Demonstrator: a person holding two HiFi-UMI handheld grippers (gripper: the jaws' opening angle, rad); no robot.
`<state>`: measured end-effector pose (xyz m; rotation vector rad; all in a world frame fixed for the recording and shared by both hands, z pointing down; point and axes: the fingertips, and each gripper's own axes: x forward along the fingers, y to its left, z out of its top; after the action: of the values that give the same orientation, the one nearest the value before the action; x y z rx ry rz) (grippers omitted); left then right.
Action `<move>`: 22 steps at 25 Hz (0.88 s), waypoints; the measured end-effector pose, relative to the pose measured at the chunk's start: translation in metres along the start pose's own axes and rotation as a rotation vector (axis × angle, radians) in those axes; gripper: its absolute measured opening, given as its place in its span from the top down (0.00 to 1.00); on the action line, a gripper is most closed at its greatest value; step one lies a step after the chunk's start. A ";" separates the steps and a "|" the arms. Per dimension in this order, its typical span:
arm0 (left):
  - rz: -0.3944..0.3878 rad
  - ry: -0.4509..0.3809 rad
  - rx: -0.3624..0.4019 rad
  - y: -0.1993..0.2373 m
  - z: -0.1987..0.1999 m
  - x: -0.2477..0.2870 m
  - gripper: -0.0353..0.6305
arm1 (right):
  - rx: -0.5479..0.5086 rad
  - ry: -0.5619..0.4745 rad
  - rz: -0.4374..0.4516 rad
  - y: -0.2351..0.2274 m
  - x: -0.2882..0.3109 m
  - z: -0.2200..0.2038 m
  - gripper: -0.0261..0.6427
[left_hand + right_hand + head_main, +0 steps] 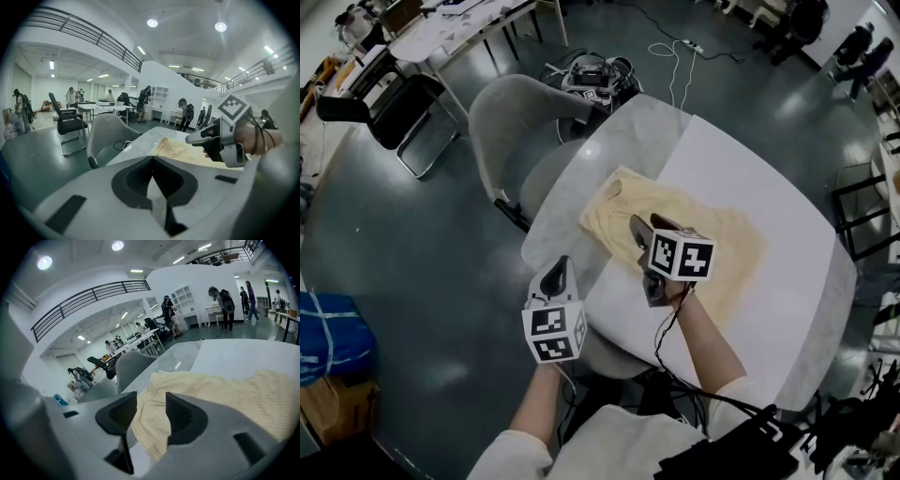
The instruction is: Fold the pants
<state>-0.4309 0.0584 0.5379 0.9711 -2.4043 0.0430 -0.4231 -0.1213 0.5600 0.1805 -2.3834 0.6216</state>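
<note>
Cream-yellow pants lie bunched on the white table, their near-left edge rumpled. My right gripper hovers over that near edge, open; in the right gripper view the pants show through the gap between its jaws, with no pad pressing on the cloth. My left gripper hangs off the table's left edge, apart from the pants, jaws closed together with nothing in them. The left gripper view also shows the pants and the right gripper above them.
A grey shell chair stands against the table's far-left side. A black office chair and desks lie beyond it. A blue bag and a cardboard box sit on the floor at left. People stand far off.
</note>
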 end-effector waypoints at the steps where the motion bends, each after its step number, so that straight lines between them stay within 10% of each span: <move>1: -0.003 -0.005 0.002 -0.004 0.002 0.000 0.94 | -0.004 -0.006 -0.013 -0.005 -0.007 0.000 0.69; 22: -0.203 0.029 0.078 -0.194 -0.026 -0.010 0.94 | 0.208 -0.110 -0.372 -0.186 -0.226 -0.092 0.94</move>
<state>-0.2858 -0.0730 0.5224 1.2368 -2.2804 0.0765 -0.1438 -0.2472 0.5503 0.7459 -2.2988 0.6910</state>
